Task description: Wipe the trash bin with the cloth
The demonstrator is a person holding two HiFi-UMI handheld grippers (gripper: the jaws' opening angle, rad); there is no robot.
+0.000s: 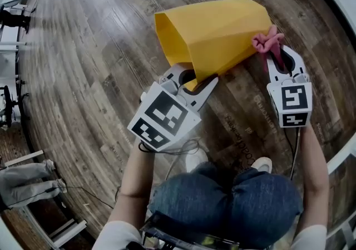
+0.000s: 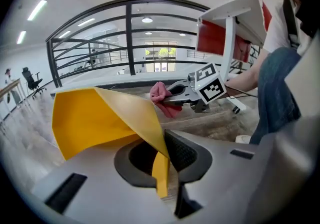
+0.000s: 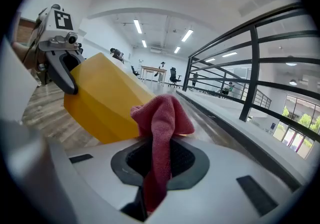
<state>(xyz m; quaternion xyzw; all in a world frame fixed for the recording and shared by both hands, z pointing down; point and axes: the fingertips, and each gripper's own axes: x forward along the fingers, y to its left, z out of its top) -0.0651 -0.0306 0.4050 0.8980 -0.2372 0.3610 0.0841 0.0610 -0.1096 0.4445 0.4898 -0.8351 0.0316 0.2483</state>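
Note:
The yellow trash bin (image 1: 214,29) is tipped on its side above the wooden floor, its open mouth facing left. My left gripper (image 1: 196,83) is shut on the bin's rim (image 2: 159,160), a yellow wall edge pinched between the jaws. My right gripper (image 1: 276,57) is shut on a pink cloth (image 1: 267,40), which is bunched up against the bin's right end. In the right gripper view the cloth (image 3: 159,133) hangs down between the jaws and touches the bin (image 3: 102,101). In the left gripper view the right gripper (image 2: 192,91) holds the cloth (image 2: 162,97) at the bin's far side.
Wooden plank floor (image 1: 83,76) lies all around. The person's jeans-covered knees (image 1: 233,193) and white shoes (image 1: 261,163) are just below the grippers. A black railing (image 3: 250,68) runs at the right, a white and red desk (image 2: 230,33) stands behind.

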